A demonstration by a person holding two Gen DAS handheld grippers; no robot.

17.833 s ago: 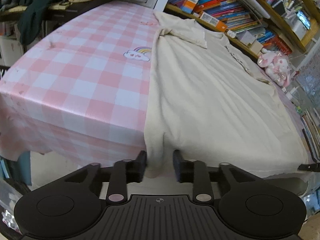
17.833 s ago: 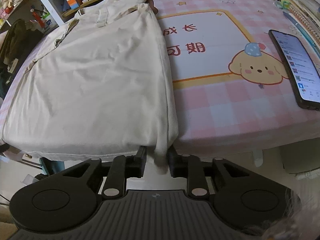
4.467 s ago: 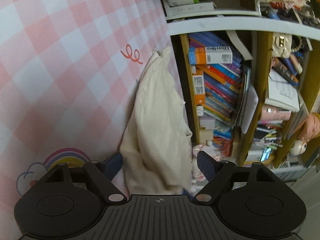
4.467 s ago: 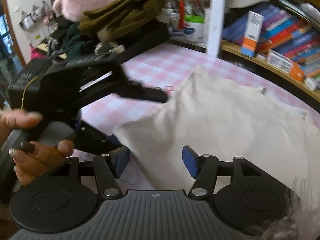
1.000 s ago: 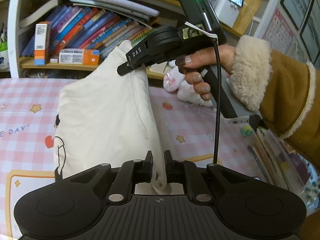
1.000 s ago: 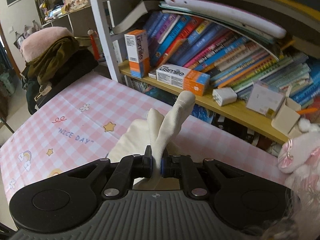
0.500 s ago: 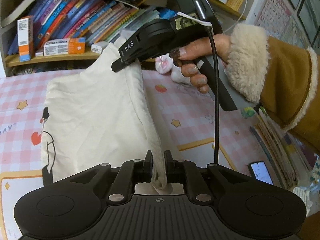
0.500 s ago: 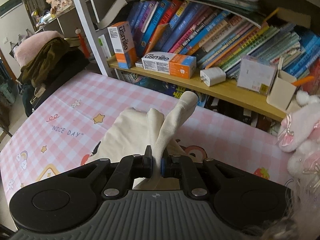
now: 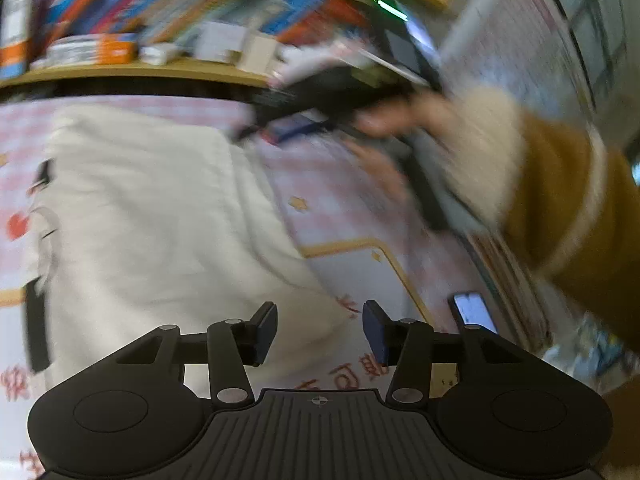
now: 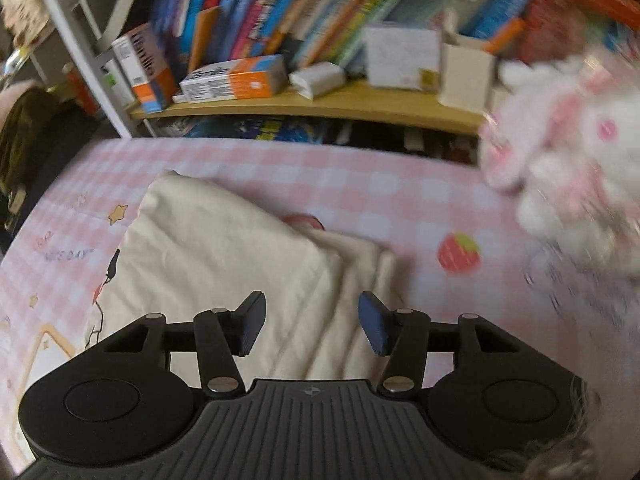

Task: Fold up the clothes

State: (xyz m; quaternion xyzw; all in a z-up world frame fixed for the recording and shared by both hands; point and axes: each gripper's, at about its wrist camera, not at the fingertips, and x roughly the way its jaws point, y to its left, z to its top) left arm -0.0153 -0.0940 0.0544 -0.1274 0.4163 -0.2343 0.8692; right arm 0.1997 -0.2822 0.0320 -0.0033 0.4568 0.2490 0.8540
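Observation:
A cream garment (image 9: 152,220) lies folded flat on the pink checked tablecloth (image 9: 352,184); in the right wrist view the cream garment (image 10: 224,248) shows stacked folded edges at its right side. My left gripper (image 9: 320,330) is open and empty just above the garment's near right corner. My right gripper (image 10: 310,328) is open and empty over the garment's folded edge. The right gripper also shows blurred in the left wrist view (image 9: 256,132), at the garment's far right corner.
A bookshelf (image 10: 312,104) with books and boxes runs along the table's far edge. A pink plush toy (image 10: 568,168) sits at the right. A phone (image 9: 474,312) lies on the table right of the garment. The person's brown sleeve (image 9: 568,208) crosses the right side.
Both grippers have opened and let go of the garment. It has dropped flat onto the table. Both cameras are moving, so the views are blurred.

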